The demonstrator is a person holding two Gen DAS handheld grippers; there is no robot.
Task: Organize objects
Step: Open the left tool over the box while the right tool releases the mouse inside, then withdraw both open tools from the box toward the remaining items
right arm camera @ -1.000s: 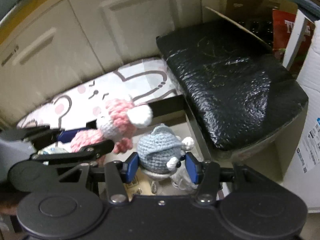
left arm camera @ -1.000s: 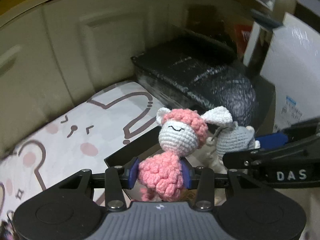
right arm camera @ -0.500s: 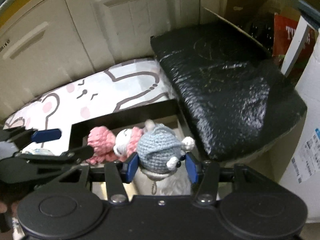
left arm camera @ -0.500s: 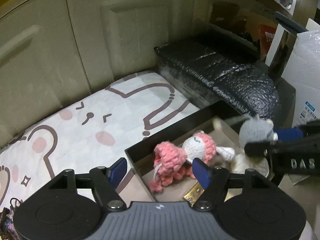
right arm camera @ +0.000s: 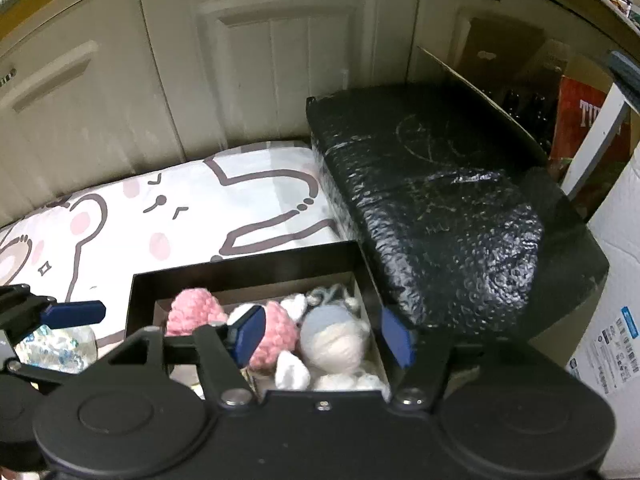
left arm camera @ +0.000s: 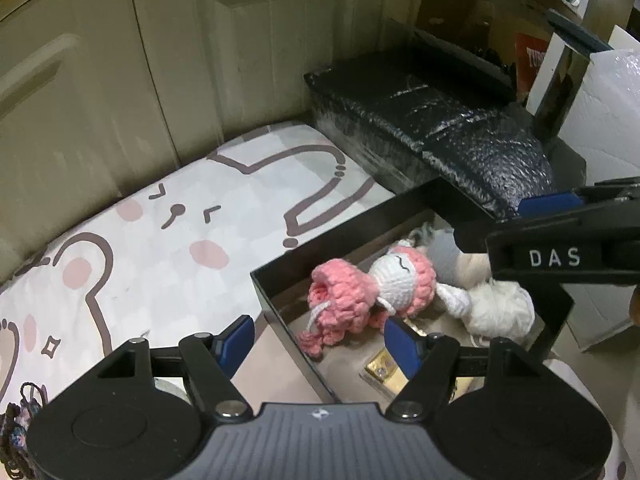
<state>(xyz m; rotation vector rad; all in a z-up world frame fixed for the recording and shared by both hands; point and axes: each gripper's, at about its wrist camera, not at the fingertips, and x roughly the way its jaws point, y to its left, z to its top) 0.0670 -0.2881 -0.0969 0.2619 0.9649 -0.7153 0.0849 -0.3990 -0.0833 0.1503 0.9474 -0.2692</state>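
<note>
A pink and white crochet doll (left arm camera: 372, 292) lies on its side in a black open box (left arm camera: 344, 224). It also shows in the right wrist view (right arm camera: 192, 308). A grey-blue and white crochet doll (right arm camera: 332, 332) lies beside it in the box (right arm camera: 248, 272). My left gripper (left arm camera: 320, 336) is open and empty above the box's near left corner. My right gripper (right arm camera: 324, 338) is open and empty above the dolls. In the left wrist view the right gripper's arm hides most of the grey doll.
A large black wrapped package (right arm camera: 432, 208) lies right of the box. A white mat with cartoon bears (left arm camera: 168, 232) covers the floor on the left. Cream cabinet doors (right arm camera: 280, 60) stand behind. A white carton (right arm camera: 616, 280) stands at the right. A small gold packet (left arm camera: 386, 368) lies in the box.
Both grippers opened and let go of their dolls. The pink doll dropped into the box first, then the grey one beside it. Both grippers pulled back and up.
</note>
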